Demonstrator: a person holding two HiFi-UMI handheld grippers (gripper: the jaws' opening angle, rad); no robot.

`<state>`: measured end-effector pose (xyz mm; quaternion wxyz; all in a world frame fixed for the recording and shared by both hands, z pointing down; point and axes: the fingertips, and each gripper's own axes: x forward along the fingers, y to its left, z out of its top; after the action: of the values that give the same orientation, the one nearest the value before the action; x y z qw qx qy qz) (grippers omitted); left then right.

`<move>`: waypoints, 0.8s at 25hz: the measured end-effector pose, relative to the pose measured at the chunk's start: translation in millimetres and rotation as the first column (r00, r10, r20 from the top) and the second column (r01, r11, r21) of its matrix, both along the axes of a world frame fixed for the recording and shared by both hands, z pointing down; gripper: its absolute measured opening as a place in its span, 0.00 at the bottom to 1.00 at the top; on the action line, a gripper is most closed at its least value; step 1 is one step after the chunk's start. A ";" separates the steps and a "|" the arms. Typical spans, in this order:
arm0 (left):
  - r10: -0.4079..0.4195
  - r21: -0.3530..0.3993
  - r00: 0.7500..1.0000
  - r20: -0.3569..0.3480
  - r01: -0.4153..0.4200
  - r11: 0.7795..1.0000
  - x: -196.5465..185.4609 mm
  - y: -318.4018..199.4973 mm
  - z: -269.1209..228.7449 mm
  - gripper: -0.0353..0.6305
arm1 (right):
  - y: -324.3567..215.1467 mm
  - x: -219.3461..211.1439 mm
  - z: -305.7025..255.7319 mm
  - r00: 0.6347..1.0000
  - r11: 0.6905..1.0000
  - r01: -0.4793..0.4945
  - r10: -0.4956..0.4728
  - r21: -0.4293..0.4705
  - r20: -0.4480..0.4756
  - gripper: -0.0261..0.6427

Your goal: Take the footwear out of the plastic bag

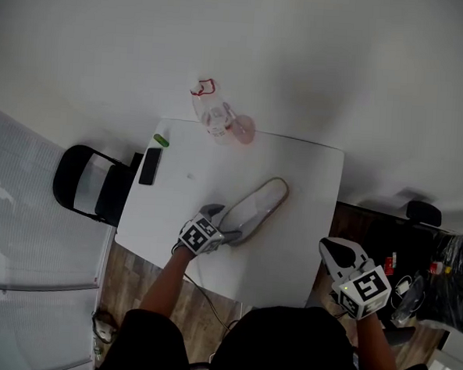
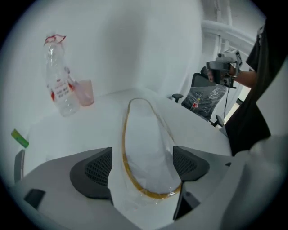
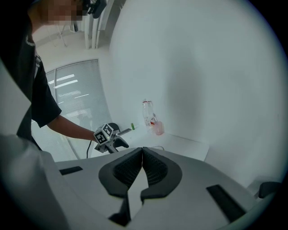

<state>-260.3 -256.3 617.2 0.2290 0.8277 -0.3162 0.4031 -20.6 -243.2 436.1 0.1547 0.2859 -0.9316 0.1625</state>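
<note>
Centrally on the white desk [image 1: 310, 177]: one pale footwear [image 1: 260, 207], brown-edged, inside its clear plastic bag [image 2: 121, 204]; left tool [image 1: 223, 223] closed on its near end, jaws wide. Right tool [image 1: 335, 251]: jaws together, empty, off the desk's right edge; bottle [image 1: 214, 113] and pink cup [image 1: 243, 129] at far edge.

Left gripper [image 2: 141, 164] jaws spread, right gripper [image 3: 142, 155] jaws together.

Bright, soft light washes the white wall [image 1: 302, 52] and table [image 1: 310, 185] pale, with faint shadows. The plastic bag [image 2: 148, 152] gleams faintly; both gripper views warp and darken at the rims.
</note>
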 end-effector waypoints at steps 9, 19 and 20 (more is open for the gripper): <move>-0.087 -0.193 0.994 -0.069 0.072 0.979 -6.9 16.0 23.8 0.70 | 30.1 5.9 13.7 0.999 0.999 -0.039 0.038 -0.026 -0.029 0.06; 0.086 -0.019 0.996 -0.039 -0.086 0.996 31.6 33.0 -4.1 0.48 | 43.7 -17.0 5.3 0.999 0.999 0.015 -0.013 0.041 -0.051 0.06; 0.121 0.021 0.993 -0.003 -0.121 0.992 31.6 34.0 -8.4 0.48 | 44.6 -16.2 5.4 0.999 0.999 0.015 -0.012 0.041 -0.050 0.06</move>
<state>-228.6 -222.3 608.8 0.1962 0.8486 -0.2693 0.4110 -36.8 -198.6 441.5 0.1729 0.2866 -0.9326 0.1351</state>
